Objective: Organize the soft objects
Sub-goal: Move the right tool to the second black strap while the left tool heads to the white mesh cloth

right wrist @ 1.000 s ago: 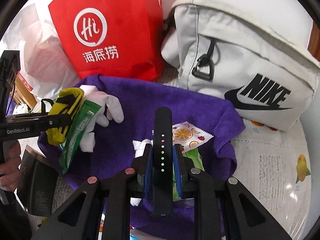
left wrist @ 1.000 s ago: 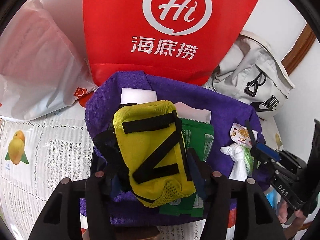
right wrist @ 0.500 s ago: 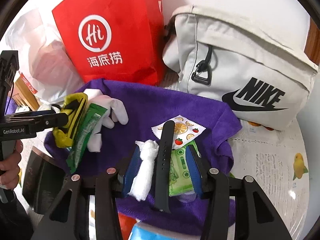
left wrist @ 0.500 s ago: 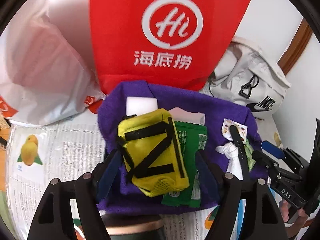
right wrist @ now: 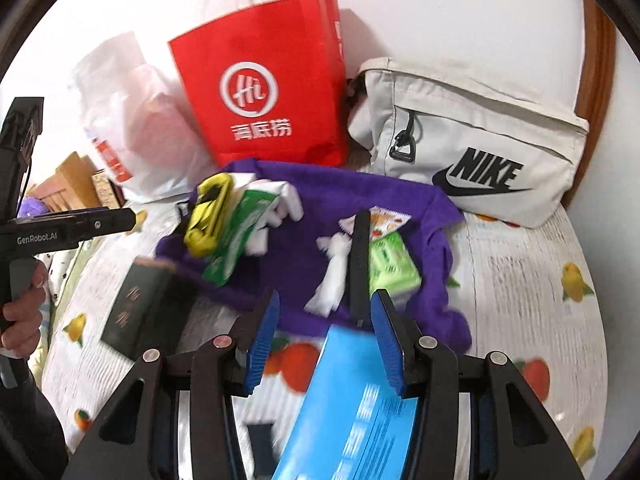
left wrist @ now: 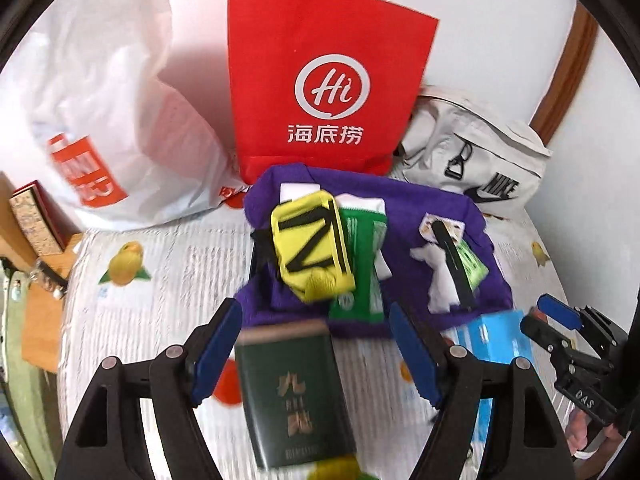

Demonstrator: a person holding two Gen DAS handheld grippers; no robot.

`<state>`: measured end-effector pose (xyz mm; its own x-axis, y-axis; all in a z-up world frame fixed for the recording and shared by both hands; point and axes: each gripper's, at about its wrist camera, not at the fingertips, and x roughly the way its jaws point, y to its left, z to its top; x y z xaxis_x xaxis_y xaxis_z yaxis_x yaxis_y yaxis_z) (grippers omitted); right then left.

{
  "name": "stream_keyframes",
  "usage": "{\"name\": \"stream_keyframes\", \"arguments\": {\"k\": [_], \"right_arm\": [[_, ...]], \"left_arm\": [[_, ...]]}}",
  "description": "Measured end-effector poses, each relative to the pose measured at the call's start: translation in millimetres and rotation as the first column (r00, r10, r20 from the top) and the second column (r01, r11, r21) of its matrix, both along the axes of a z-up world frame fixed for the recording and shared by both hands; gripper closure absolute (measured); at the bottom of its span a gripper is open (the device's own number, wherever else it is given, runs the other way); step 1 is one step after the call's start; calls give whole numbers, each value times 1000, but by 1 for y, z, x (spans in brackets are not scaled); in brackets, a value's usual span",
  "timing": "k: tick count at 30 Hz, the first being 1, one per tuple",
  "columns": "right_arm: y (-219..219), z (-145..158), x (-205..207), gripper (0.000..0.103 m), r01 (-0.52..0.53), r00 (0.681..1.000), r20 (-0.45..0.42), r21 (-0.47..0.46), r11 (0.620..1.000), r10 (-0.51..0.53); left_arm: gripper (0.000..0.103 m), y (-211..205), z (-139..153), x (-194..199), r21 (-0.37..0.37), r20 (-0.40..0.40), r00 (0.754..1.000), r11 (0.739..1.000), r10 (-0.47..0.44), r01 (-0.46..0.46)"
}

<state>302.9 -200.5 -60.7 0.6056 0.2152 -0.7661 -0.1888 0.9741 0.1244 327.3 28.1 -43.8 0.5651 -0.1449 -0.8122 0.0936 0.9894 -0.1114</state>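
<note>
Hovering near the purple cloth (left wrist: 420, 208), my left gripper (left wrist: 316, 354) and right gripper (right wrist: 322, 338) both gape, holding nothing. The yellow pouch (left wrist: 310, 252) looks light and squashy; I'd pinch its middle across the straps.

A plain white wall (left wrist: 500, 20) rises behind the fruit-print tablecloth (left wrist: 168, 256), brown wooden trim (left wrist: 564, 68) at its right
</note>
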Motion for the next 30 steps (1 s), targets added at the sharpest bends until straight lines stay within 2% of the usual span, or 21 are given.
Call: {"name": "stream_keyframes", "arguments": {"k": [8,14,23,27,30], "right_arm": [[4,10,-74,55,-16,1000,9,11,1000,16],[2,7,-125,55,-23,1000,17,28,999,23],[13,-34,-169,61,-117,993,-28,14,993,117],[18,-62,-171,66,-141,987,-69,23,990,142],[19,-73,-171,66,-149,987,-60,31,988,151]], "left_arm": [[28,-12,12,-71,20,21,1000,1000,-8,8],[28,-13,4,-112,34,10,1000,999,10,-10],[28,-11,-31,-152,24,-50,998,999,36,-35],[28,-10,-50,-163,12,-76,996,999,39,-39],[28,-11,-63,-168,14,-94,994,999,46,-45]]}}
